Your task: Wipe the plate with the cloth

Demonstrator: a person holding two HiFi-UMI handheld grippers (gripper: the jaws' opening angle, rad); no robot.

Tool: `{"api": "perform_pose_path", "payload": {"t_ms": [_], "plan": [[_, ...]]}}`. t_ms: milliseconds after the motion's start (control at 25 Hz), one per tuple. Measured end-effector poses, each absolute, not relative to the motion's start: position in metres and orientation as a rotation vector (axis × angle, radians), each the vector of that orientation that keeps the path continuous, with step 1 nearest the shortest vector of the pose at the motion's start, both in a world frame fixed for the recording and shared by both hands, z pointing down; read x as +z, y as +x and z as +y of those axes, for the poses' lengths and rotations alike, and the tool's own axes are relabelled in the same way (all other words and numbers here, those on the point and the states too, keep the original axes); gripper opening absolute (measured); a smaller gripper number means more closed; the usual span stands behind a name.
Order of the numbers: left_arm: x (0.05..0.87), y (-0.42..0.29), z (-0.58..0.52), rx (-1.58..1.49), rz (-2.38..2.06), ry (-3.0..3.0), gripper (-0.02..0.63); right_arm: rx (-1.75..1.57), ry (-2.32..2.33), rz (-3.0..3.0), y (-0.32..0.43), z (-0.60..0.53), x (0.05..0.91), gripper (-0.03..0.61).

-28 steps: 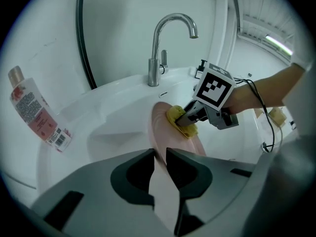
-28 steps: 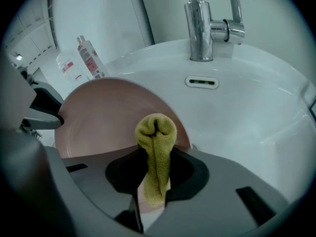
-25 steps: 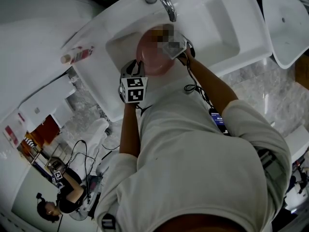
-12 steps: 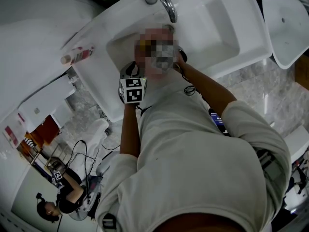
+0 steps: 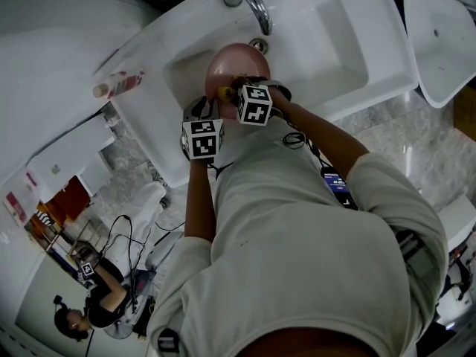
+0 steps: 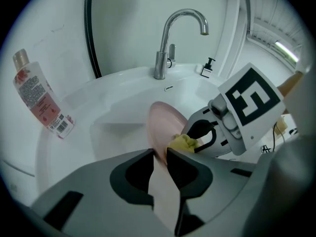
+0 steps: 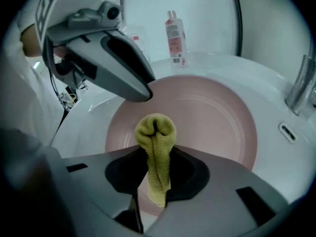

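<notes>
A person in a pale T-shirt (image 5: pixel 312 259), filling the lower half of the head view, leans over a white ceramic sink basin (image 5: pixel 327 43) at the upper centre of that frame, a two-jaw tool in each hand.

The left gripper (image 6: pixel 160 157) has its jaws clamped on the rim of a round pink plate (image 6: pixel 165 125), which runs edge-on up from the bottom centre of the left gripper view. In the head view the plate (image 5: pixel 236 67) sits tilted over the basin, just below a curved chrome tap (image 5: pixel 253 2).

The right gripper (image 7: pixel 157 157) pinches a yellow terry cloth (image 7: pixel 157 147) between its closed jaws. The cloth's bunched, folded end stands out past the jaw tips and lies against the lower left of the plate's (image 7: pixel 207 117) inner face. The left gripper (image 7: pixel 138 90) reaches in from the upper left of the right gripper view and holds the plate's upper left rim.

Seen from the left gripper view, the right gripper (image 6: pixel 200 137) and its cloth (image 6: pixel 181 143) press in from the right of the frame against the plate's face.

A clear plastic bottle with a pink-and-red label (image 6: pixel 42 100) lies on the basin's ledge at the left of that view, well apart from the plate.
</notes>
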State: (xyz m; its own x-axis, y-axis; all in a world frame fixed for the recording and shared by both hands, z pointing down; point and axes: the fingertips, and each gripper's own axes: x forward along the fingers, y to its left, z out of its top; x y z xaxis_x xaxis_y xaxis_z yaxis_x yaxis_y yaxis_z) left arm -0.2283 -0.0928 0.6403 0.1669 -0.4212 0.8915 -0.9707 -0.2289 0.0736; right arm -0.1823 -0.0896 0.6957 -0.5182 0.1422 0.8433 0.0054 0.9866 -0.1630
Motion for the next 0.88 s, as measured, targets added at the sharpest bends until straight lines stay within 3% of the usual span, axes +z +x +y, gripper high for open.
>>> {"api": "perform_pose_path", "payload": {"t_ms": [480,880], "plan": [[0.648,-0.236,-0.082,1.024,-1.316,1.673,0.091,0.034,-0.332,-1.926,-0.141,-0.057,0.728,0.087],[0.651,-0.224,-0.086,1.029,-1.294,1.705,0.074,0.175,-0.158,-1.809,-0.109,-0.082,0.748,0.091]]}}
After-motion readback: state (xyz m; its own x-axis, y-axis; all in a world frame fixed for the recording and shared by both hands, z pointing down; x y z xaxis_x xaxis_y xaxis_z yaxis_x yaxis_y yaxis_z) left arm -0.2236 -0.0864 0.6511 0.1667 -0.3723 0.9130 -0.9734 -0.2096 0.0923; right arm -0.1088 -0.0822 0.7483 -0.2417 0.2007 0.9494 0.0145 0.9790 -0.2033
